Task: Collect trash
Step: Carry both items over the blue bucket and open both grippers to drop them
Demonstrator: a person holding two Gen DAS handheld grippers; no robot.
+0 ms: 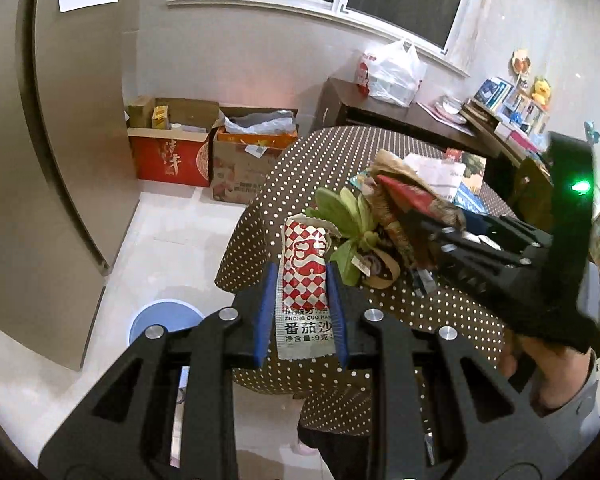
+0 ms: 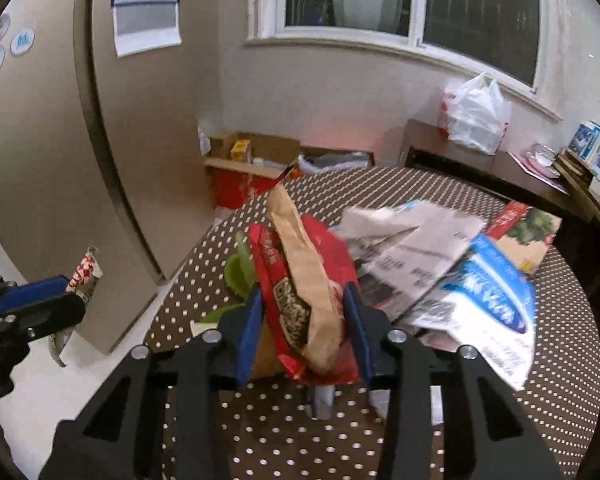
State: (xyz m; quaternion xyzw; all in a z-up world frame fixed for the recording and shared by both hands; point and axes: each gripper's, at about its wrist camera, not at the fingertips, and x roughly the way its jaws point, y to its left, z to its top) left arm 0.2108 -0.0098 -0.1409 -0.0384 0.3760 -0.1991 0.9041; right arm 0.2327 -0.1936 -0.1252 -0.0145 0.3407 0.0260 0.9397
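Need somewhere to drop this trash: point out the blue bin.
Left wrist view, lower left: the blue bin stands on the floor beside the polka-dot table.

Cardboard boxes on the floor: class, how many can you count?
2: a red box beside the tall cabinet, and a brown box next to it, nearer the table. More may be hidden behind.

Glossy foil ketchup sachet [image 1: 305, 280]; crumpled matt brown paper bag [image 2: 306, 280] beside it; dotted cloth covers the table [image 2: 560, 360]; shiny tiled floor [image 1: 172, 240].
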